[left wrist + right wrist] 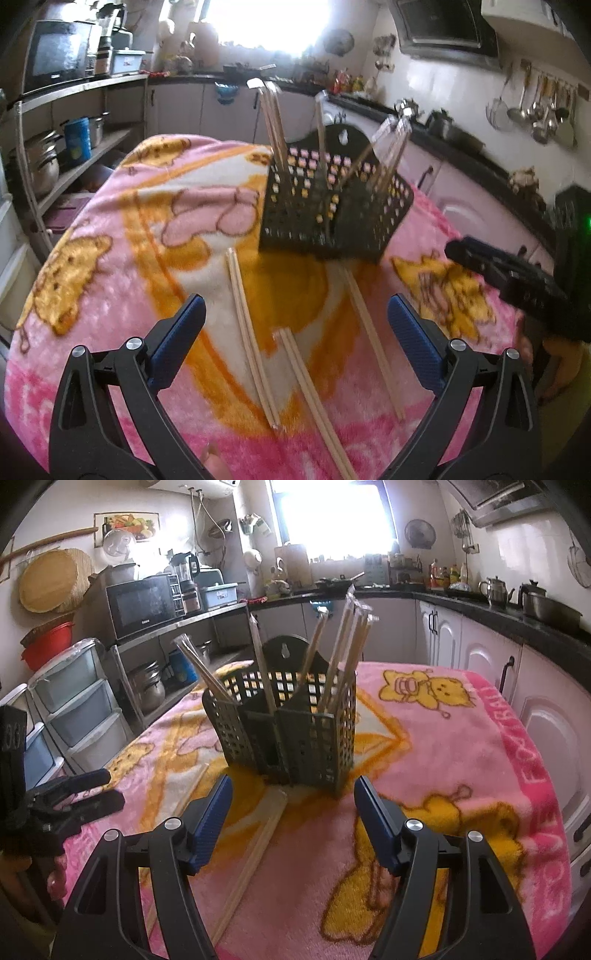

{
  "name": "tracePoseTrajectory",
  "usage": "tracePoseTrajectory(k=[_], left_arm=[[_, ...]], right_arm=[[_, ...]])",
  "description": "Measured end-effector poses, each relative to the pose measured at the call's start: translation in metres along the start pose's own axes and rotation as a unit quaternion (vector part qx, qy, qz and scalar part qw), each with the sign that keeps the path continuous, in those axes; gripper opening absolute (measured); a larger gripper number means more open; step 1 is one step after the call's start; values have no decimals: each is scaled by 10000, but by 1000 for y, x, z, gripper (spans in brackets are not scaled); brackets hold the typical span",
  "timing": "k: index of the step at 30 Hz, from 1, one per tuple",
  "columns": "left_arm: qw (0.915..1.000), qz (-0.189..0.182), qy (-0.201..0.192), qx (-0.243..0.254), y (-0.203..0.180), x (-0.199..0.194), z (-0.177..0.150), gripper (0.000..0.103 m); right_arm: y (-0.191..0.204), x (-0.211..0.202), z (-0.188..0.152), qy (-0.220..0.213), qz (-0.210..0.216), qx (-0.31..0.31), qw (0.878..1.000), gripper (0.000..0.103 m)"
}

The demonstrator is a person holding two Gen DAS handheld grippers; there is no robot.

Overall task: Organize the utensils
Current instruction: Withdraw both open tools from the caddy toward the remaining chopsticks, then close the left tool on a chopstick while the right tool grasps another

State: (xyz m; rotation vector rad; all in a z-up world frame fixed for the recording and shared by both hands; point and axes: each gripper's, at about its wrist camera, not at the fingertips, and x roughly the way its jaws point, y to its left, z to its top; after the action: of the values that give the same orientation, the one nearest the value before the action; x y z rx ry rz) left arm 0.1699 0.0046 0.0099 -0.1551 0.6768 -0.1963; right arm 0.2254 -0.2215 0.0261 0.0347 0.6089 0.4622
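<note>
Kitchen counter under a pink blanket (110, 221): left gripper (295, 325) and right gripper (291, 805) hover with jaws released, empty. Loose chopsticks (251, 339) lie between them and the black basket (332, 206) — next, probably, a pinch on one pair.

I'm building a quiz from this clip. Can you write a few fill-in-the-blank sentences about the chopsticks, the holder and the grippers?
1. The wrapped chopsticks stand in the black ____.
2. The loose chopsticks lie flat on the ____ blanket.
3. The left gripper and the right gripper both have their jaws ____.

Missing words: holder; pink; open
</note>
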Motion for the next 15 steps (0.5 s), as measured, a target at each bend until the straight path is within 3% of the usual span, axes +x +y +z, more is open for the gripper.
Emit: tracePoseTrajectory(k=[4,11,15], left_arm=[[9994,-129,310,28,-3,13,-14,82],[9965,-235,806,-19,-4,38,-30,58],[9943,-259,1030,18,-5,50,-33,56]], right_arm=[[-5,10,-7,183,28,25,9998,66],[-12,37,-18,640,226,158,9976,66],[-10,55,-18,890,339,162,9953,66]])
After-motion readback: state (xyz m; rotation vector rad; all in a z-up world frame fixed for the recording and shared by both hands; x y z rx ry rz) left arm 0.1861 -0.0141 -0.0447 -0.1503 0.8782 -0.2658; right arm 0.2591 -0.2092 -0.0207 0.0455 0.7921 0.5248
